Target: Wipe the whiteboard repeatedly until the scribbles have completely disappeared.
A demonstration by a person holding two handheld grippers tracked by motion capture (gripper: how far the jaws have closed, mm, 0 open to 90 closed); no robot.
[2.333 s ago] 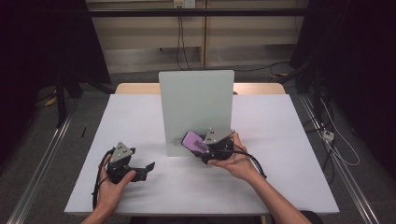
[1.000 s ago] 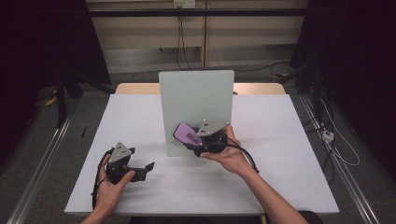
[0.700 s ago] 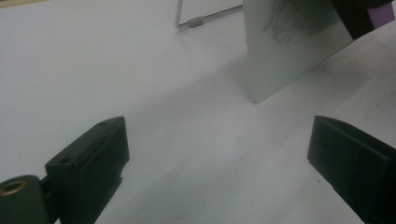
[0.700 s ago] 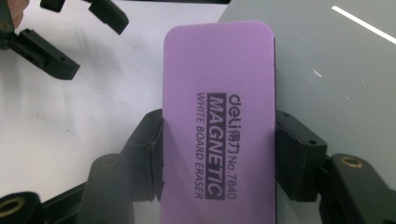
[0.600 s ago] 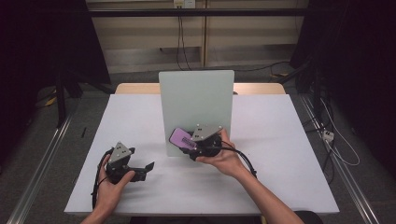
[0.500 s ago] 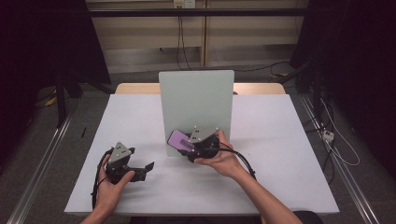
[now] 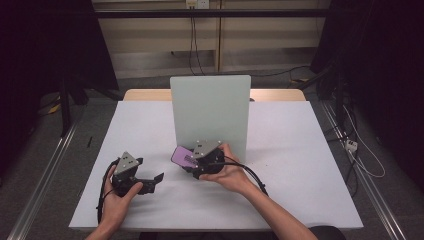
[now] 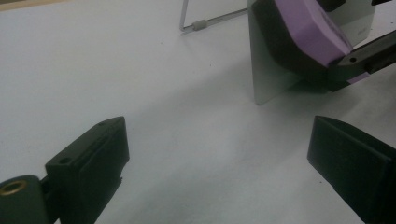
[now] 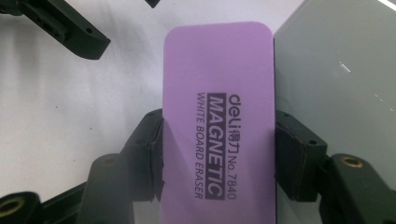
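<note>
In the high view, the right gripper (image 7: 187, 161) holds a purple rectangular magnetic whiteboard eraser (image 7: 182, 156) just in front of the lower left part of the upright pale grey-green board (image 7: 210, 107), low over the white surface (image 7: 300, 150). The left gripper (image 7: 152, 181) rests on the surface, well apart from the eraser.

In the left gripper view, its two black jaws stand wide open with nothing between them. The eraser (image 8: 308, 35) hangs near the bottom corner of the board (image 8: 266, 79).

In the right gripper view, the jaws are closed on the two long sides of the eraser (image 9: 219, 126), near its middle. I judge the eraser light, with a stiff plastic back and a soft felt face. The smooth sides may slip, so a grip across the middle is best.
</note>
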